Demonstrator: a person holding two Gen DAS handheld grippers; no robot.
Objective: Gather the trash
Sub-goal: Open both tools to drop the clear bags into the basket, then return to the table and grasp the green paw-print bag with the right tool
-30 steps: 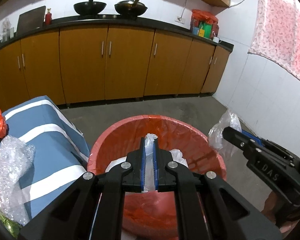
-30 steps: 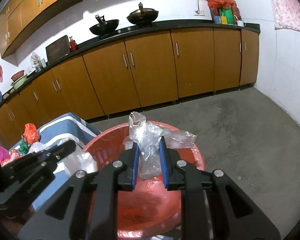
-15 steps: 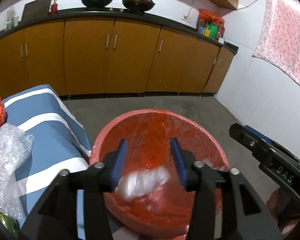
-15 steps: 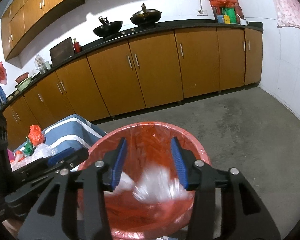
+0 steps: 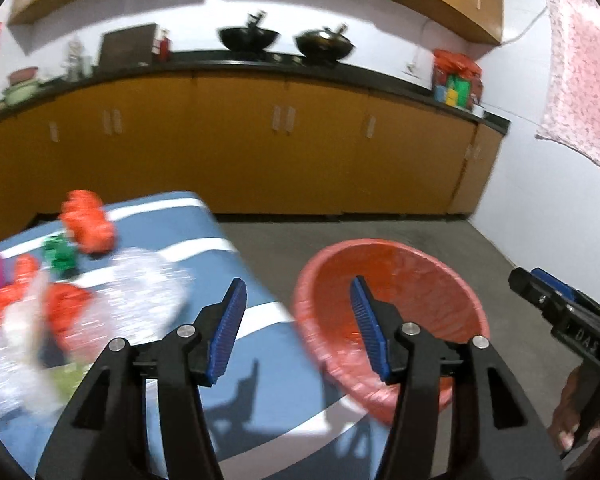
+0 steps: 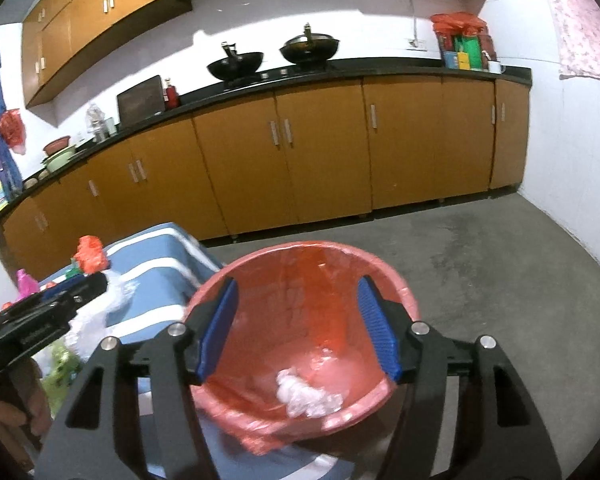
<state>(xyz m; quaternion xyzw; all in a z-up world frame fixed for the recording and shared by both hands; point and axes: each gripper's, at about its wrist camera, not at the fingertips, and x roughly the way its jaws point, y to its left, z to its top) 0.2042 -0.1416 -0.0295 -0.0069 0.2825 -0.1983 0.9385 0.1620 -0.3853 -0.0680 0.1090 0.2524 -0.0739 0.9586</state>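
Note:
A red bin (image 6: 388, 284) lined with a red bag stands on the floor beside the blue striped table (image 5: 260, 316). Crumpled clear plastic (image 6: 306, 396) lies at its bottom. My right gripper (image 6: 298, 316) hangs over the bin, its jaws opening with nothing between them. My left gripper (image 5: 298, 316) is over the table's corner next to the bin (image 5: 388, 304), jaws opening and empty. On the table to its left lie clear plastic wrap (image 5: 128, 300), red bags (image 5: 88, 228) and a green scrap (image 5: 60, 256), all blurred. The left gripper (image 6: 84, 294) also shows in the right wrist view.
Orange cabinets (image 6: 300, 160) with a black counter run along the far wall, with two woks (image 6: 308, 48) on top. Grey concrete floor (image 6: 500, 264) spreads right of the bin. A white wall (image 5: 548, 220) and a pink patterned cloth (image 5: 580, 80) are on the right. The right gripper (image 5: 540, 292) shows at the left wrist view's edge.
Both grippers opened and let go of their clear plastic, which fell into the red bin. The left gripper then swung left toward the table; the right one drew back a little.

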